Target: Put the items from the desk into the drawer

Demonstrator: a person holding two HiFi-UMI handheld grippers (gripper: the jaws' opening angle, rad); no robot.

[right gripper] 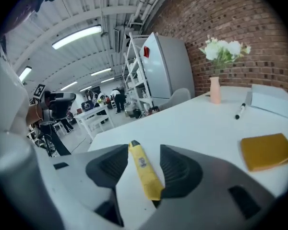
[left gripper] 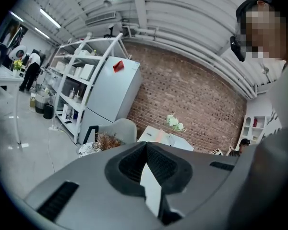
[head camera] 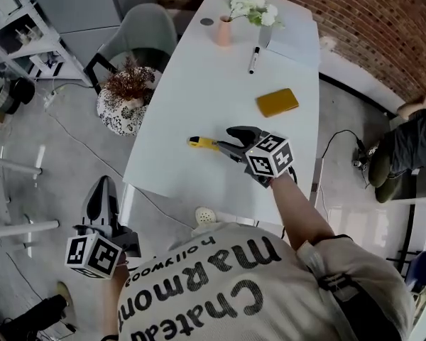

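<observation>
Head view showed us a white desk (head camera: 199,84) from above. The right gripper (head camera: 226,141) was low over the near part of the desk and pointed left. In the right gripper view we saw its jaws spread apart. A yellow cutter (right gripper: 144,169) lay flat on the desk between them. The right jaw's pad was right beside the cutter's near end, and the left jaw's pad stood clear of it. The cutter was not pinched.

Farther back and to the right lay a flat yellow block (head camera: 277,102). Behind that we saw a black marker (head camera: 253,60). A pink vase (head camera: 223,31) with white flowers (head camera: 252,6) stood at the far end.

The left gripper (head camera: 103,190) was off the desk, near us on the left, over the grey floor. In the left gripper view its jaws were pressed together with nothing in them. A grey chair (head camera: 138,30) stood left of the desk, with a pot of dry brown twigs (head camera: 128,94) beside it.
</observation>
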